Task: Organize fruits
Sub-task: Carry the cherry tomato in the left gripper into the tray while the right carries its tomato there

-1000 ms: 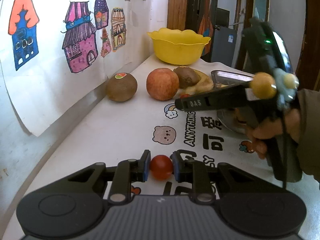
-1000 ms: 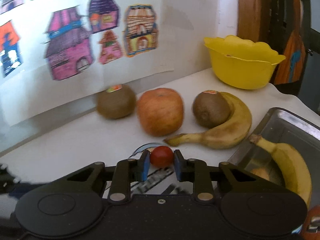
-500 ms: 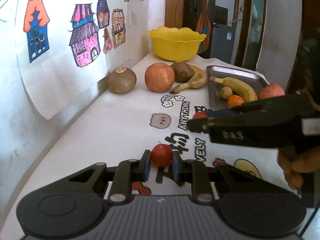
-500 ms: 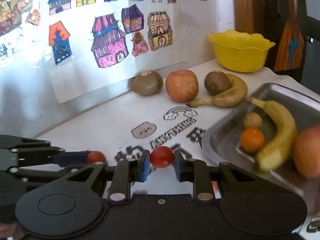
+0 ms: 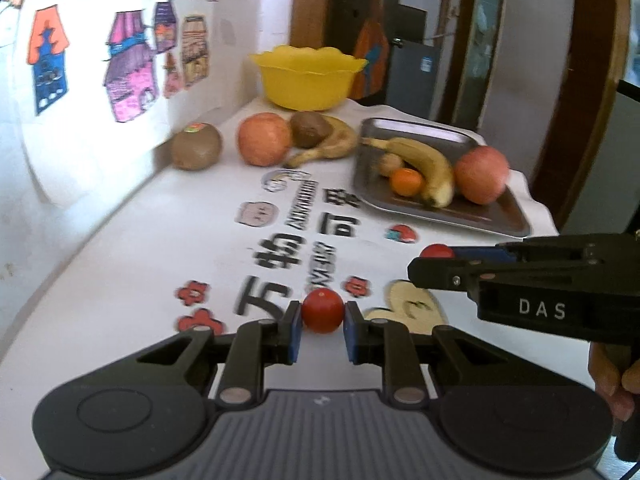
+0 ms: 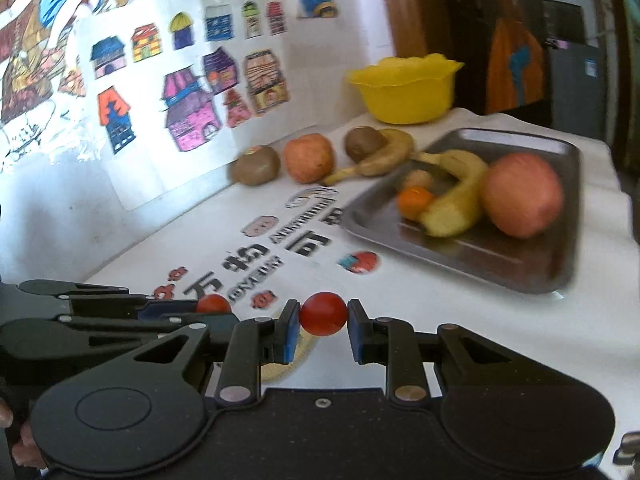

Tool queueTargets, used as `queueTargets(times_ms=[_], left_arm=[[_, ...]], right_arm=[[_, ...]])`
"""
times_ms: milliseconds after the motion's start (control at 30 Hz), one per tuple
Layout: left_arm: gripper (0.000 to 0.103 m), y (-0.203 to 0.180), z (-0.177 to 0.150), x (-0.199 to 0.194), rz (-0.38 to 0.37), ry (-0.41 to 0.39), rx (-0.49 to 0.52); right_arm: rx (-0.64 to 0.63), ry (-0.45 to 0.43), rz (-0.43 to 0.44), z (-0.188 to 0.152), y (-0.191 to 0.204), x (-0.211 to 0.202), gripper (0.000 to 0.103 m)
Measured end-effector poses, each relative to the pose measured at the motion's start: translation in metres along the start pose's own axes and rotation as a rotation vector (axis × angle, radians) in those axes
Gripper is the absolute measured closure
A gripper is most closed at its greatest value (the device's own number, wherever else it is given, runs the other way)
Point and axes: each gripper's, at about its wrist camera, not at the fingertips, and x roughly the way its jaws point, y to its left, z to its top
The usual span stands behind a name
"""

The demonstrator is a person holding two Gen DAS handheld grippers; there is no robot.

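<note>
Both the left gripper [image 5: 322, 316] and right gripper [image 6: 323, 319] pinch 1 cherry tomato [image 5: 322, 315] each, near the tray [image 5: 496, 220]; squeezing harder may burst them

House drawings [image 6: 188, 120] on wall; possibly wooden doorframe [image 5: 308, 0].

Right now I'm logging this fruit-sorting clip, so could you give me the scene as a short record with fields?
left tongs: shut on a cherry tomato, above the printed tablecloth
right tongs: shut on a second cherry tomato
metal tray: holds an apple, a banana, a small orange and a small tan fruit
loose by the wall: kiwi, apple, kiwi against a banana
yellow bowl: at the far end, contents hidden
</note>
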Motion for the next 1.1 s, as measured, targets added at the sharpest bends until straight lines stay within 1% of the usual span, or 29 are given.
queueTargets(times_ms=[100, 267, 433, 567, 667, 833, 967, 1100], left_arm=[[0.08, -0.008, 0.0, 0.001, -0.038, 0.008, -0.016], [0.08, -0.025, 0.003, 0.006, -0.079, -0.006, -0.012], [0.08, -0.042, 0.015, 0.009, -0.06, -0.047, -0.009], [0.08, -0.05, 0.038, 0.015, -0.054, -0.095, -0.005], [0.08, -0.056, 0.057, 0.024, -0.056, -0.128, -0.006], [0.08, -0.066, 0.076, 0.049, -0.04, -0.154, 0.015], [0.08, -0.069, 0.083, 0.069, -0.017, -0.146, 0.024], [0.08, -0.07, 0.084, 0.083, -0.002, -0.127, 0.025]], right_arm=[[0.02, -0.028, -0.048, -0.006, -0.008, -0.011, 0.076], [0.071, -0.072, -0.083, -0.009, -0.025, -0.023, 0.076], [0.07, -0.124, -0.117, 0.005, -0.04, -0.026, 0.076], [0.072, -0.184, -0.137, 0.019, -0.052, -0.026, 0.076], [0.051, -0.209, -0.169, 0.026, -0.058, -0.021, 0.076], [0.064, -0.199, -0.186, 0.028, -0.07, -0.003, 0.076], [0.092, -0.183, -0.187, 0.028, -0.077, 0.01, 0.076], [0.101, -0.169, -0.182, 0.028, -0.079, 0.019, 0.076]])
